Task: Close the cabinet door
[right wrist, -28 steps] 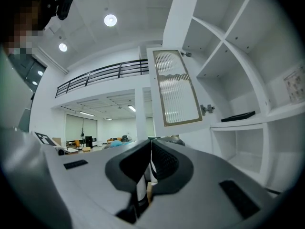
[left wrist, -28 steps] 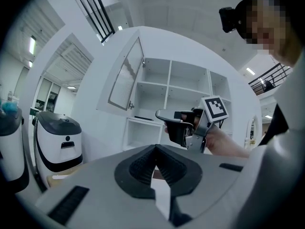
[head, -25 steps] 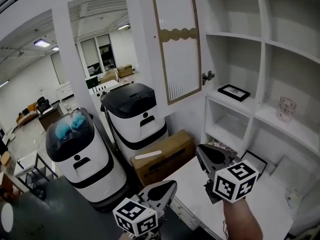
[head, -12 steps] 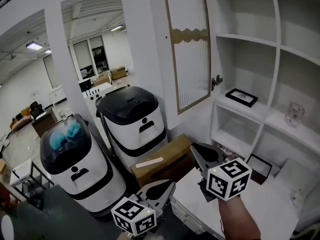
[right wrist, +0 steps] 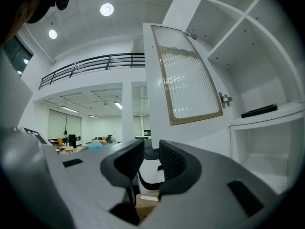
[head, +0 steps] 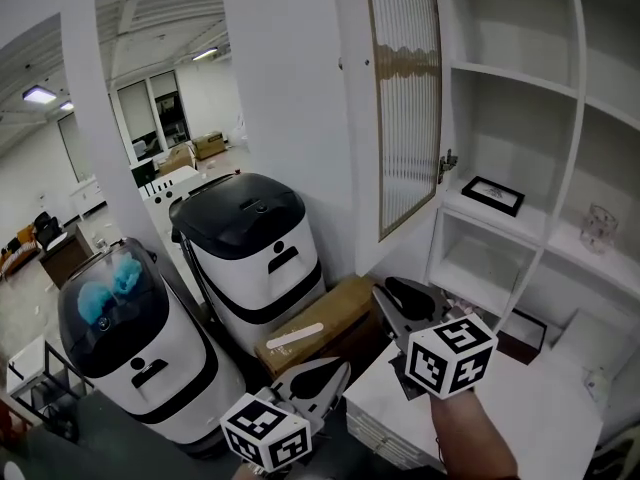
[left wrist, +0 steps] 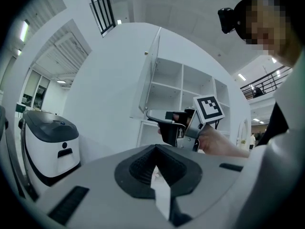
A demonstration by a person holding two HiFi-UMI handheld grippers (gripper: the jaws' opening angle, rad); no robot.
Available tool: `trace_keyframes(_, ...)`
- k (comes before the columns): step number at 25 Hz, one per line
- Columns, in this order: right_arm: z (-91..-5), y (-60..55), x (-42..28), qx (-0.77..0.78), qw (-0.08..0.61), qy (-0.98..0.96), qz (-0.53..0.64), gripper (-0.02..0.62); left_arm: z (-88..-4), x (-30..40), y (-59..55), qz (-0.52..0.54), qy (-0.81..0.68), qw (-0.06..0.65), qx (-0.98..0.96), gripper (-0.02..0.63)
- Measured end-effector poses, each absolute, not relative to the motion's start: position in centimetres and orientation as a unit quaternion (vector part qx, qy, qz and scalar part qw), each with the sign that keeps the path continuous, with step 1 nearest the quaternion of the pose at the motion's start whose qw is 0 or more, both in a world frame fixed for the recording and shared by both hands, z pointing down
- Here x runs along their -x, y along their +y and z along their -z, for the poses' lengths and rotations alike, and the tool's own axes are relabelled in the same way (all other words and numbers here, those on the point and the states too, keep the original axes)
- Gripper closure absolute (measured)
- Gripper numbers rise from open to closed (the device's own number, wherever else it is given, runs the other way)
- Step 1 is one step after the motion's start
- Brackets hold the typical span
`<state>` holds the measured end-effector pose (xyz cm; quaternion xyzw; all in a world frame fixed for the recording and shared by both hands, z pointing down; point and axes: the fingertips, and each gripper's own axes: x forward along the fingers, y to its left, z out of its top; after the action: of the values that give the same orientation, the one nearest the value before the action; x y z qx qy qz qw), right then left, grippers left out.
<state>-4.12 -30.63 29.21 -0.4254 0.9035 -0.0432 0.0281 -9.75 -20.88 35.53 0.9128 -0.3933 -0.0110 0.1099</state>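
Head view, foreground: what lay nearest the camera? (student)

Two hand-held grippers, each bearing a marker cube. The left gripper [head: 340, 370] sat lowest, its jaws pressed together with nothing between them. The right gripper [head: 390, 296] sat just above and to its right; its jaws had just been opening and stood apart, with nothing between them. (tutor)

Did either gripper touch the cabinet door? (student)

No. The cabinet door [head: 405, 98] hung above the right gripper and clear of it. Both grippers pointed about level. (tutor)

What stood between the grippers and the door? (student)

A cardboard box [head: 320, 330] lay on the floor just beyond the jaws. Behind and left of it stood two white machines with black tops, one near the wall [head: 255, 258] and one lower left [head: 130, 353]. (tutor)

How did the door stand? (student)

Open. It was a ribbed glass panel in a pale wooden frame, swung out to the left from a hinge [head: 447, 161] on the left side of the white cabinet [head: 560, 88]. The right gripper view showed the same panel tilted away from the open shelves. (tutor)

And inside the cabinet? (student)

A black picture frame [head: 493, 195] lay flat on one shelf, and a clear glass [head: 600, 226] stood in the next compartment to the right. (tutor)
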Motion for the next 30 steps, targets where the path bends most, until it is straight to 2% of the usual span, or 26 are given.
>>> trace_keyframes(10,-28.3,-34.3,7.0,0.503,0.018,0.864,0.007,0.441,-35.9,13.2,-24.5,0.018,-0.348,0.113,-0.931,0.604)
trace_keyframes(14,-28.4,-35.4,7.6,0.532,0.011,0.847,-0.004,0.396,-36.0,14.3,-25.3,0.018,-0.336,0.114,-0.935,0.604)
trace_keyframes(20,-28.5,-36.4,6.9,0.594,-0.008,0.803,-0.040,0.396,-36.2,15.3,-26.2,0.017,-0.322,0.114,-0.940,0.604)
trace_keyframes(30,-28.8,-36.0,6.2,0.596,0.007,0.803,-0.023,0.404,-36.7,15.1,-26.9,0.015,-0.292,0.116,-0.949,0.604)
